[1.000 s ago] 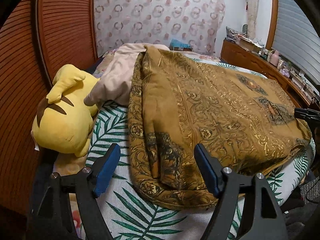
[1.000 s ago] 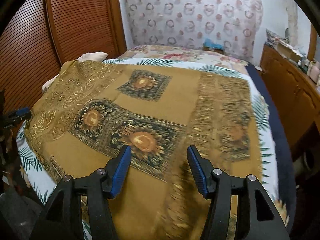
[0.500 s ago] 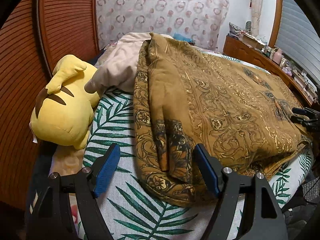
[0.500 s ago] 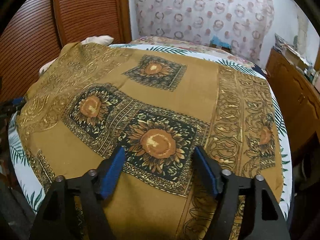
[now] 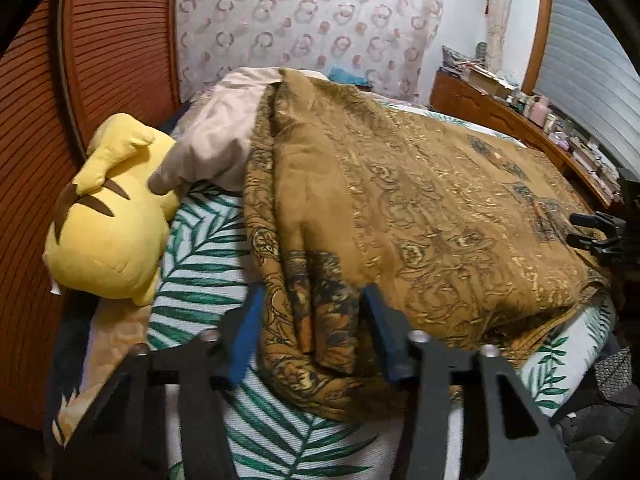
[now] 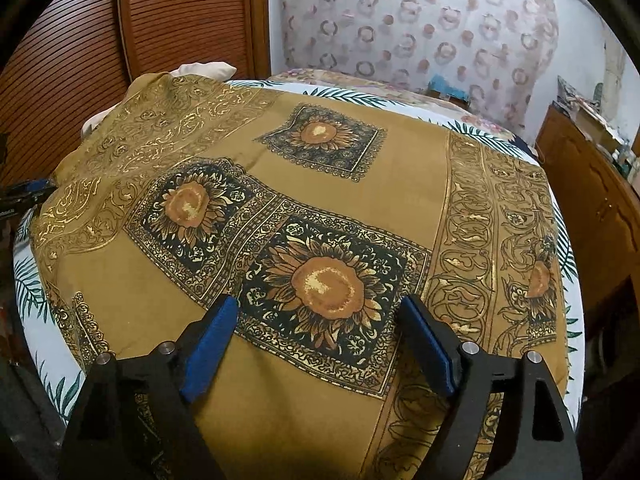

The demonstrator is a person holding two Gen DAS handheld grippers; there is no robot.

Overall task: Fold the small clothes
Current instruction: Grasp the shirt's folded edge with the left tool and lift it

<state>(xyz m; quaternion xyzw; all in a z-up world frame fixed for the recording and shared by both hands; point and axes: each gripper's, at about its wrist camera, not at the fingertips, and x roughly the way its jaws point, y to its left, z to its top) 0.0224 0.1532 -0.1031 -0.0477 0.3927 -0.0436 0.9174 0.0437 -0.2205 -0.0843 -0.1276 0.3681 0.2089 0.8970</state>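
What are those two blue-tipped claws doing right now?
Left gripper: closing around a bunched fold of the mustard-brown patterned cloth, not yet pinching it.
Right gripper: opening, empty, over that cloth.

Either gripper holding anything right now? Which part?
Left gripper is closing around a bunched fold at the near edge of the mustard-brown sunflower-print cloth; firm grip unclear. Right gripper, opening, holds nothing.
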